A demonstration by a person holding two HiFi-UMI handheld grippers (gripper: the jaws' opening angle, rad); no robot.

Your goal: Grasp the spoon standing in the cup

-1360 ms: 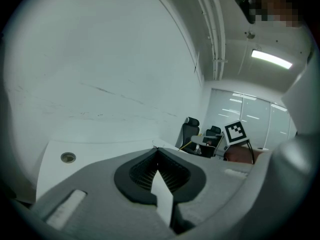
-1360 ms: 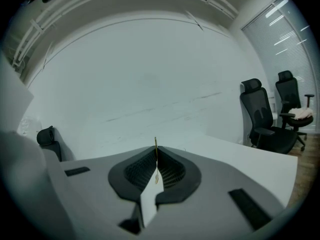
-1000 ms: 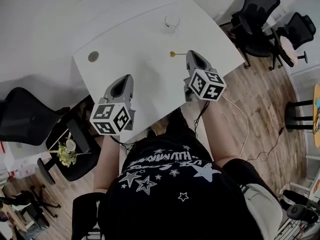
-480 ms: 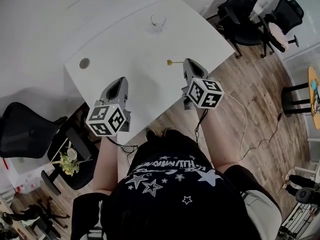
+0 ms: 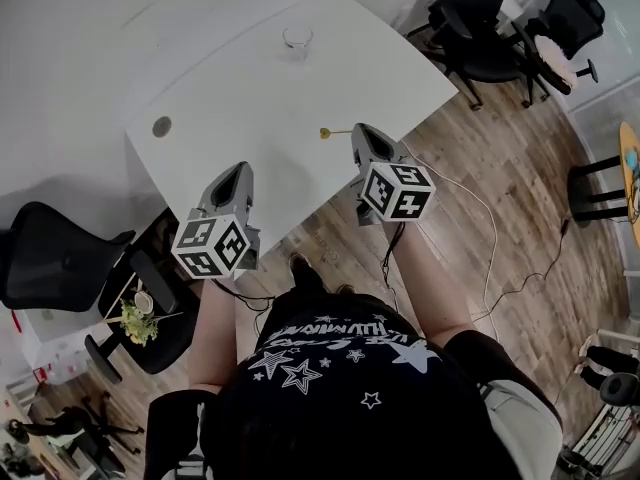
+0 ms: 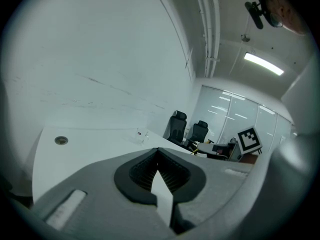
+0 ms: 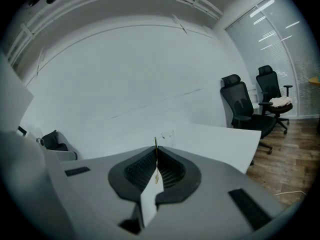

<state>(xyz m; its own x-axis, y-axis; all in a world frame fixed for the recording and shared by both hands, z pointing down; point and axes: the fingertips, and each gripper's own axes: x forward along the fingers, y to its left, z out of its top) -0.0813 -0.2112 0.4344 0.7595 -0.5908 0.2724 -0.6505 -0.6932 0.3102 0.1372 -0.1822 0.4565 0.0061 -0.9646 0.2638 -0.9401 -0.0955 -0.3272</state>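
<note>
Both held forward, left gripper (image 5: 233, 176) fingers together, right gripper (image 5: 360, 131) fingers clamping spoon (image 5: 335, 132).

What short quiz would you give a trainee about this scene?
1. True or false: the right gripper is shut on the thin gold spoon.
2. Where does the glass cup stand? A) on the white table; B) on a chair; C) on the floor.
3. Fill in: the left gripper has its jaws together and holds ______.

Key: 1 true; 2 A; 3 nothing.
</note>
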